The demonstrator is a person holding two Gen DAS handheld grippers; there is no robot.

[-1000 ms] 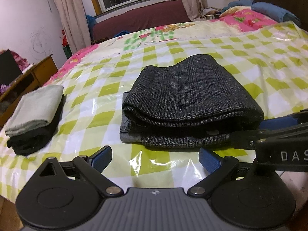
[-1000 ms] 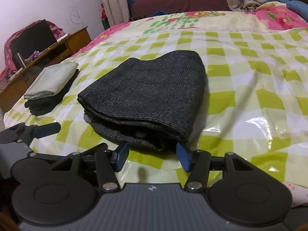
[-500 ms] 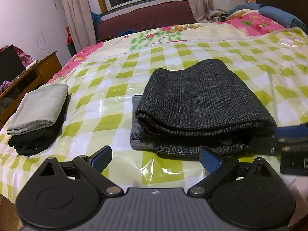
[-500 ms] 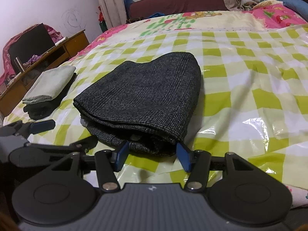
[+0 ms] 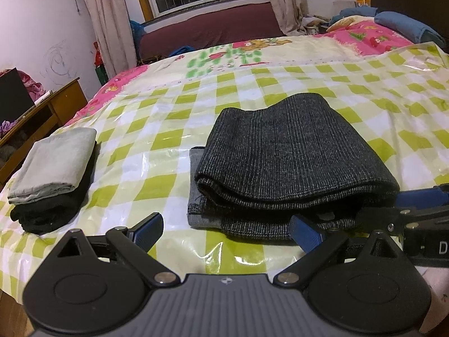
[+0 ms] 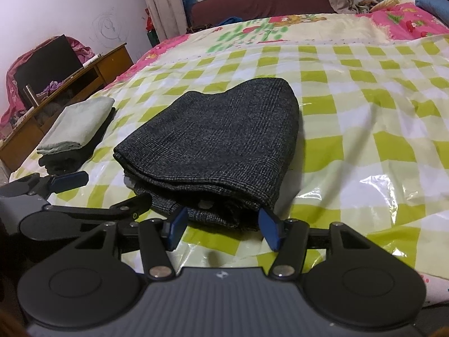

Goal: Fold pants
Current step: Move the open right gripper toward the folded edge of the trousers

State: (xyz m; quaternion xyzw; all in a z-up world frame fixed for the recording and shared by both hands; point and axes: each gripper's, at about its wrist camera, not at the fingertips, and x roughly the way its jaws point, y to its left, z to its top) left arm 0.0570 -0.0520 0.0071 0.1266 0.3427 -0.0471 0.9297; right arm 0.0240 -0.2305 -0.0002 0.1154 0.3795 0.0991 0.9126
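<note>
Both views sit closer since a second ago: left gripper [image 5: 226, 231] and right gripper [image 6: 223, 229] spread, empty, at near edge of folded pants [image 5: 283, 163] on checkered cover [image 5: 157, 174]; thick, floppy weave, so grasp all layers there.

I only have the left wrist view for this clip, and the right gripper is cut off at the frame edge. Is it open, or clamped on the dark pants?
Observer: Open. The right gripper holds its blue pads apart at the near edge of the dark pants, gripping nothing.
Operator: What does the pants' right side look like?
Observer: The layers there meet in one rounded fold, and the open layers face the gripper.
</note>
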